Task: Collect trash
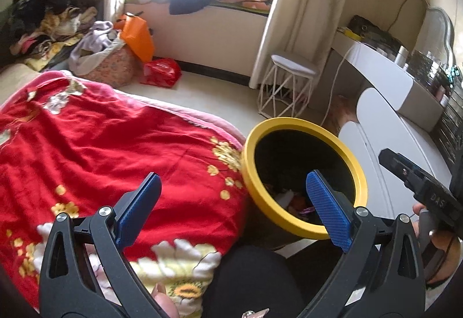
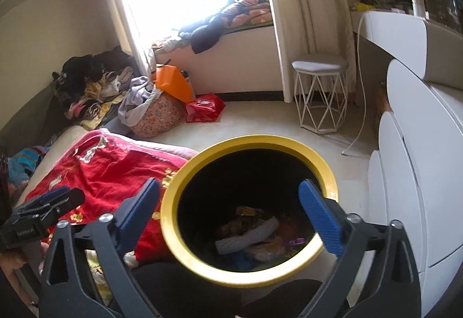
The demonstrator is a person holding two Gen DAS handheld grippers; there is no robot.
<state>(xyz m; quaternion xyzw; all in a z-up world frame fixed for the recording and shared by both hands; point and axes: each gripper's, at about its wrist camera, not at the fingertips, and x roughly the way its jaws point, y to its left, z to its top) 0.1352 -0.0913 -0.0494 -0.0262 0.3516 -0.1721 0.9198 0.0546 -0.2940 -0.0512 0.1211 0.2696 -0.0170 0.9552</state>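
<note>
Both tongs spread, empty: left tongs (image 1: pixel 231 199); right tongs (image 2: pixel 230 209) over yellow-rimmed bin (image 2: pixel 173 234)

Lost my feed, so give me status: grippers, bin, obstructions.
Left gripper open, empty. Right gripper open, empty, over yellow-rimmed bin. Trash in bin bottom. Red floral blanket touches bin; nothing blocks its mouth.

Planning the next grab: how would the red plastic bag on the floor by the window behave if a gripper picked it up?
The red plastic bag looks crumpled and slumped, so probably floppy and light. Its glossy film may slip between the pads, and it would likely sag once lifted. What is inside cannot be seen.
</note>
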